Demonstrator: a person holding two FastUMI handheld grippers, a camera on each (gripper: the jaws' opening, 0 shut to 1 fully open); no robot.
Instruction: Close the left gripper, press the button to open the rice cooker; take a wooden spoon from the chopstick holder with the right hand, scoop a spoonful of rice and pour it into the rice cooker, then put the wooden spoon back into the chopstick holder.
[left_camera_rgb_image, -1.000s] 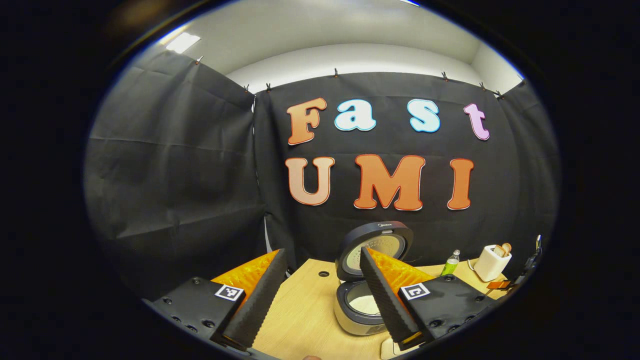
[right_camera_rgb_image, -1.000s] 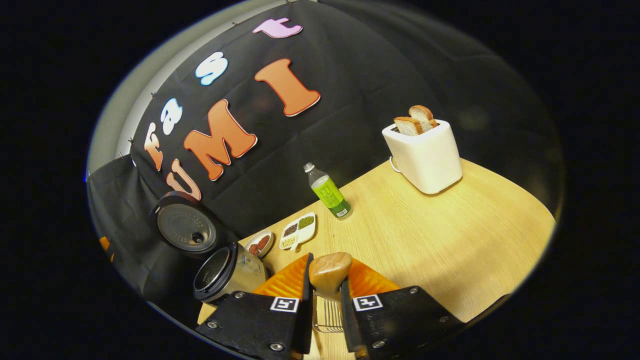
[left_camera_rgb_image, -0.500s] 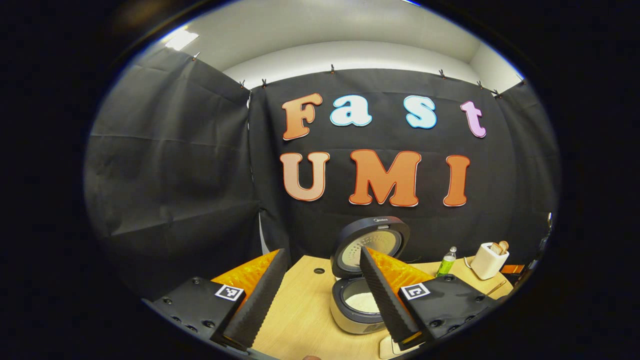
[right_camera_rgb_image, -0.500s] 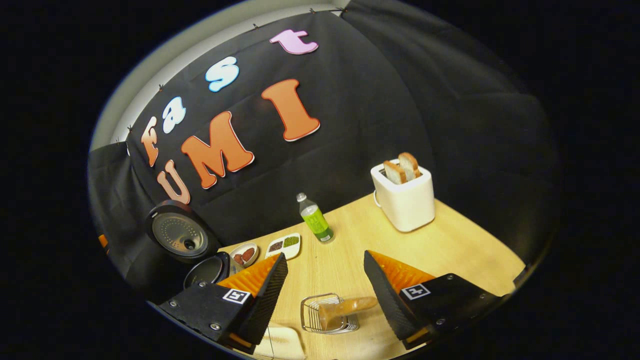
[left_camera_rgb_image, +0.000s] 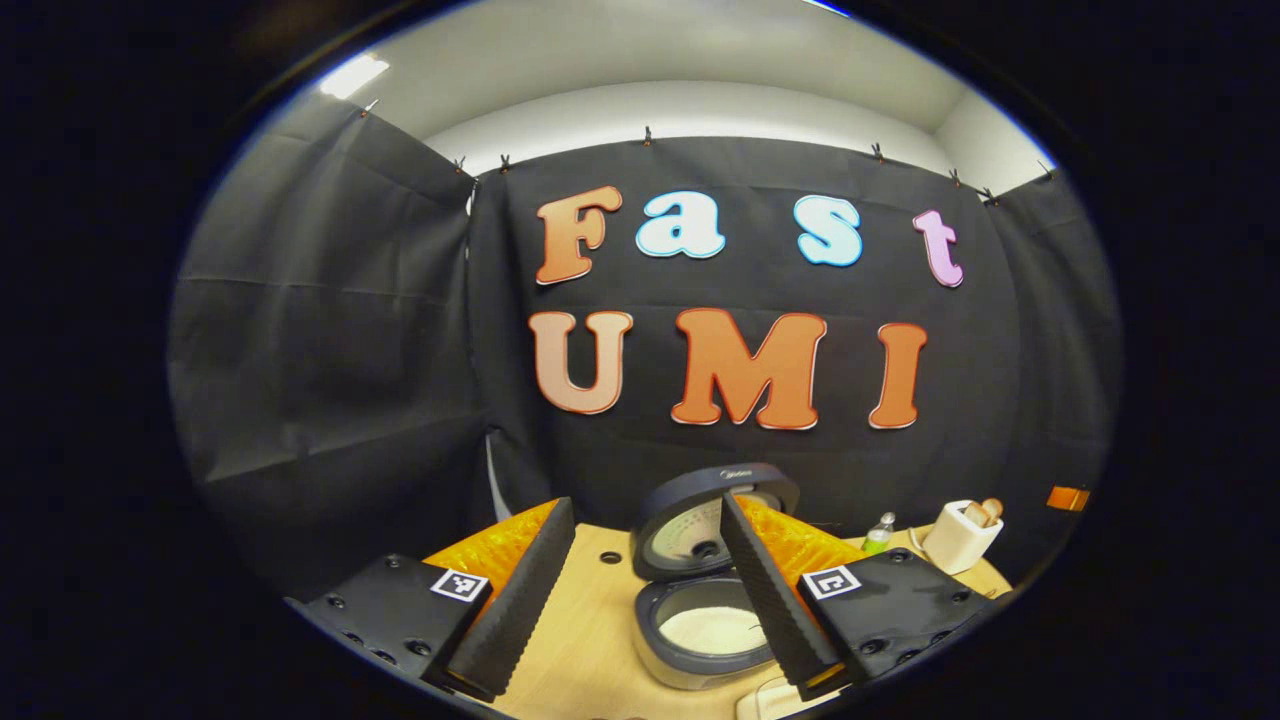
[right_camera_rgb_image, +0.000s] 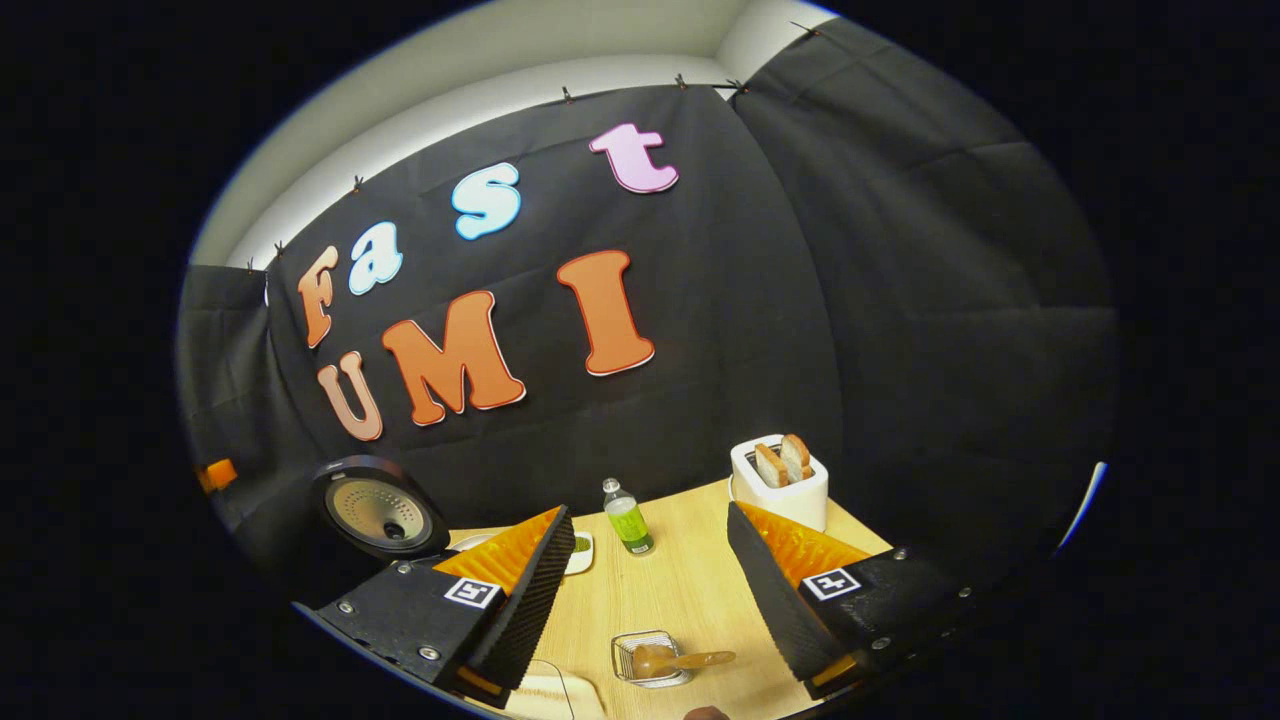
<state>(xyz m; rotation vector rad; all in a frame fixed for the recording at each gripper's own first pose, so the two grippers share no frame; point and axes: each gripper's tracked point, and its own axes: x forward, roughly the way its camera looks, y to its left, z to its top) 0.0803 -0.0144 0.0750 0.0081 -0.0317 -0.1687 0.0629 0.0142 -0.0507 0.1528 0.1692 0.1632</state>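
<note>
Cooker (left_camera_rgb_image: 700, 625) lid up with rice inside, spoon (right_camera_rgb_image: 675, 660) back in holder (right_camera_rgb_image: 650, 660), both your tongs (left_camera_rgb_image: 640, 590) (right_camera_rgb_image: 650, 590) released: task looks done.

Rice cooker (left_camera_rgb_image: 690, 640) on the wooden table, round, pale body with a dark rim, lid (left_camera_rgb_image: 700, 520) swung fully open and standing upright behind the pot, white rice lying in the bottom of the inner pot; in the right gripper view, the raised lid at far left with its perforated inner plate facing forward. Chopstick holder (right_camera_rgb_image: 650, 660), a small wire basket, standing on the table near the front edge, well apart from the cooker. Wooden spoon (right_camera_rgb_image: 680, 660) resting in the holder, tilted low, one end jutting out to the right over the rim.
</note>
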